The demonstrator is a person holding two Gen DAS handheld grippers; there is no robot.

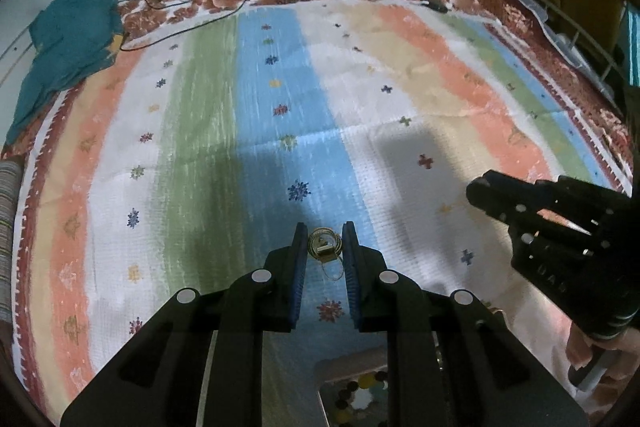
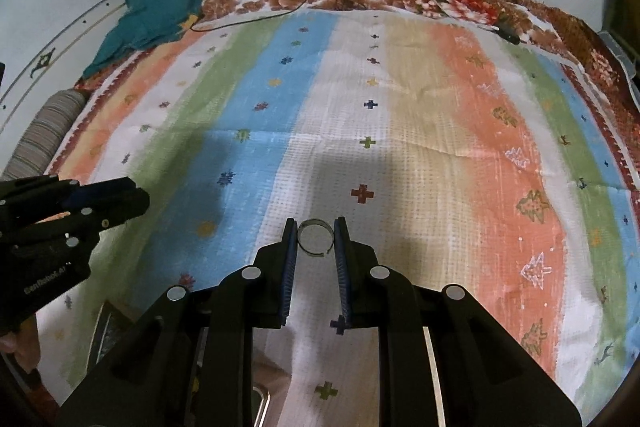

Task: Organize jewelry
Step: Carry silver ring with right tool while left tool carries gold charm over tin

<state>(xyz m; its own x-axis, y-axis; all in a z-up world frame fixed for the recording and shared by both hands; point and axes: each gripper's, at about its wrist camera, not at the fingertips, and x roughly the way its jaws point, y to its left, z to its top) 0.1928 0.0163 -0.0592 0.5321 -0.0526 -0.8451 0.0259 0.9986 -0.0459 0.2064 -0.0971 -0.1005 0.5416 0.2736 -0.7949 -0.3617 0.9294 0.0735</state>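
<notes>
Nearest the lens, each tool has a piece of jewelry pinched at its fingertips above the striped bedspread [image 1: 360, 75]: the left gripper [image 1: 325, 247], jaws nearly closed, clamps a gold coiled ornament [image 1: 325, 246] with a thin wire loop dangling beneath it, while the right gripper [image 2: 316, 237], equally narrow, clamps a plain silver ring [image 2: 316, 235] held edge-on across its blue pads. Both pieces hang clear of the bedspread rather than resting on it. Below and behind the left gripper, at the near edge of the bedspread, sits a small tray of coloured beads [image 1: 360, 391], largely hidden by the tool's body; it is probably where the pieces belong, and it lies back toward the person, closer to the left gripper than the right. Farther out, the bedspread lies bare, and at its far left corner a teal cloth [image 1: 72, 39] is bunched beside trailing black cables [image 1: 224, 9].
</notes>
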